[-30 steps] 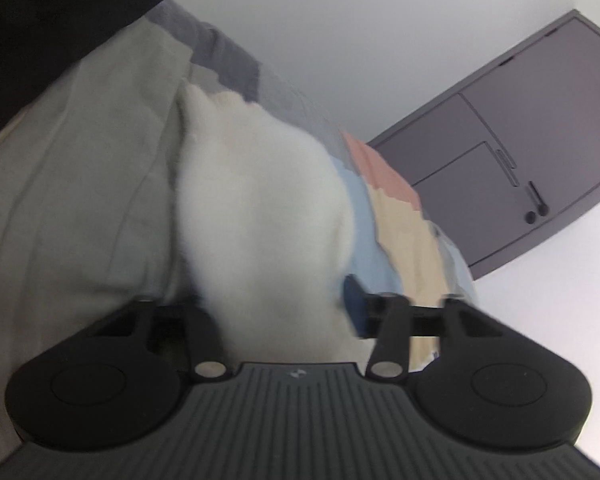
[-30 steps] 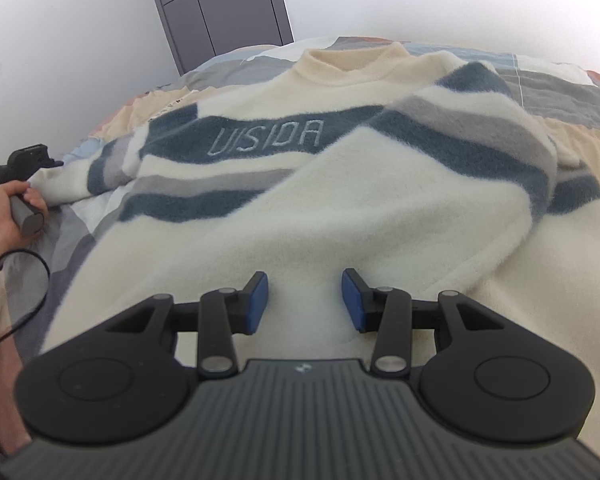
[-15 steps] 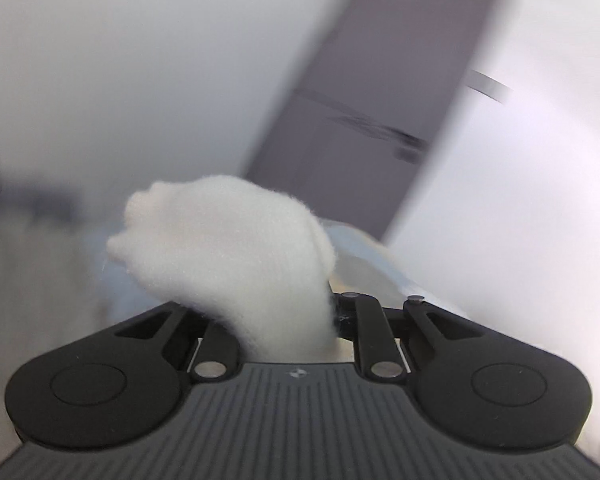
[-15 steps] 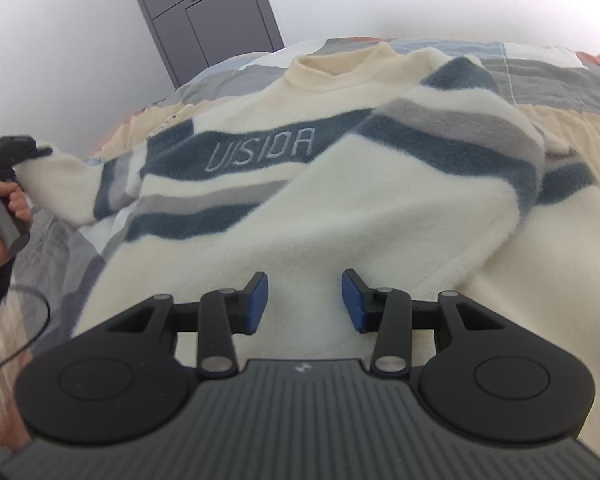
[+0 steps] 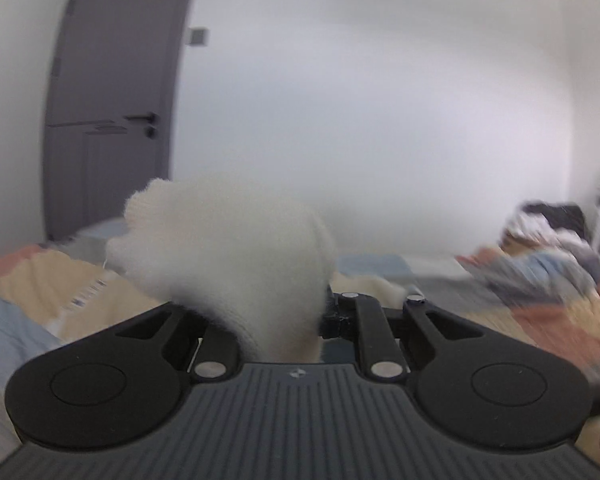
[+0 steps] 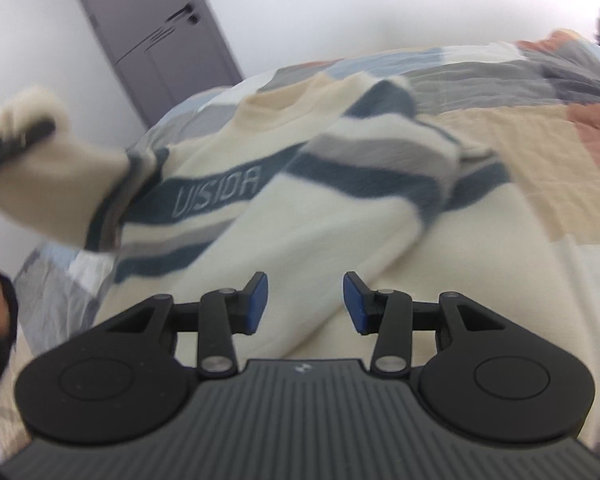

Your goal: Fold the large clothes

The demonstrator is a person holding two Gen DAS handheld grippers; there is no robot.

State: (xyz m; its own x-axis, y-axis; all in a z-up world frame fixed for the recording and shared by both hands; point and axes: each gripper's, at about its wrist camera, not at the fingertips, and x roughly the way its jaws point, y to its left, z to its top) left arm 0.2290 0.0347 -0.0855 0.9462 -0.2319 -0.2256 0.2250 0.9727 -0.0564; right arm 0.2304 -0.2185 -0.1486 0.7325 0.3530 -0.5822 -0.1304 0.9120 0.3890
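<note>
The room has plain white walls (image 5: 380,120) with no visible fixtures other than a small dark switch plate (image 5: 198,37) mounted beside the door frame. A grey-purple panelled door (image 5: 112,100) stands closed in the corner and carries a black lever handle (image 5: 142,117) with a lock below it. A bed occupies most of the floor area; its patchwork quilt (image 6: 520,120) shows blocks of beige, pale blue, grey and terracotta. A heap of mixed clothing (image 5: 556,232) lies at the far right (details blurred). Lighting is even and diffuse, without hard shadows.
</note>
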